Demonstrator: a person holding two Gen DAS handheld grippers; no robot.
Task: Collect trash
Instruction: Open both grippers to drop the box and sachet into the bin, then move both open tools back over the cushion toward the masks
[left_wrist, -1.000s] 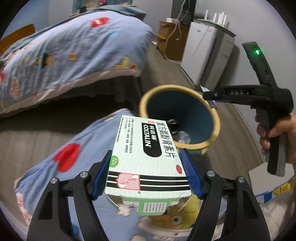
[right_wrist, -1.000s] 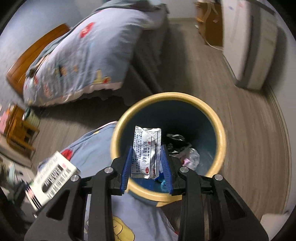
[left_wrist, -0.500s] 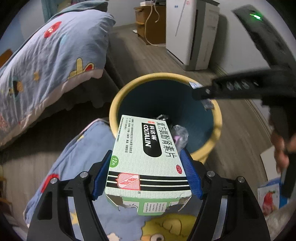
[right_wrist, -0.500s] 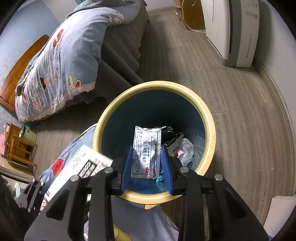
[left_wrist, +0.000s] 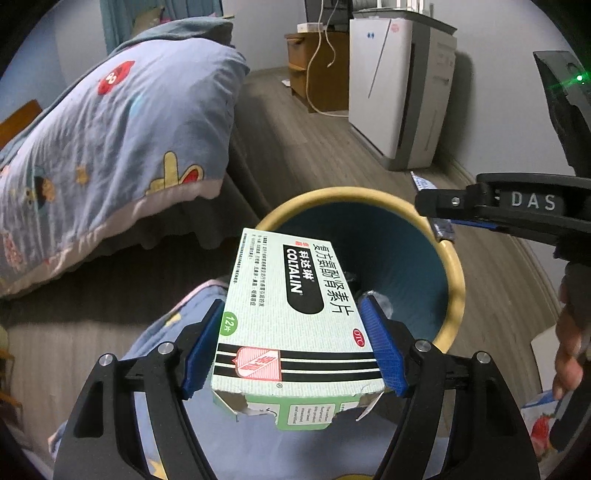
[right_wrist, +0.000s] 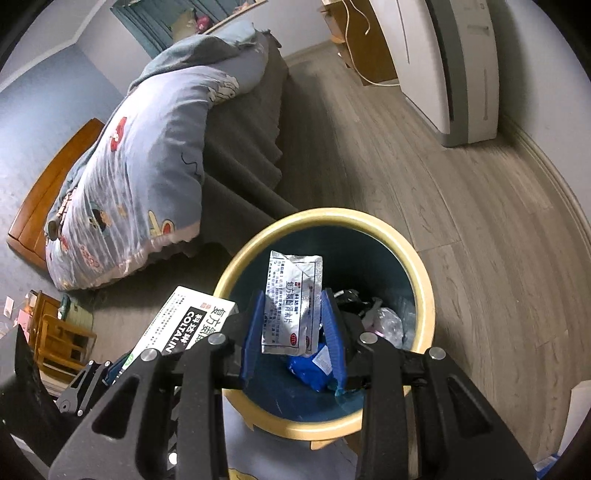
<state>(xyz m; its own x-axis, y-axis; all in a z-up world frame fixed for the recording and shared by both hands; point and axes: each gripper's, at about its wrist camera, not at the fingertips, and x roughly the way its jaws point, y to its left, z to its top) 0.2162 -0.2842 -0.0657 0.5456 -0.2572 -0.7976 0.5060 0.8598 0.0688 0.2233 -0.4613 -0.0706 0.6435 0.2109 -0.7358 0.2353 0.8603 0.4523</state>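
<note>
Bedroom floor, wood laminate, with the trash bin (right_wrist: 424, 280) at lower centre of both views, some litter already inside. Left tongs (left_wrist: 295, 347) grip a medicine box (left_wrist: 291, 314) across its width; since a second ago the box has travelled from short of the rim to overlapping the bin mouth. Right tongs (right_wrist: 293, 328) are clamped on a foil sachet (right_wrist: 293, 301), held directly over the opening as before. Bed (left_wrist: 110, 140) occupies the upper left. Judgement: both items are now positioned for release; neither has been dropped yet.
</note>
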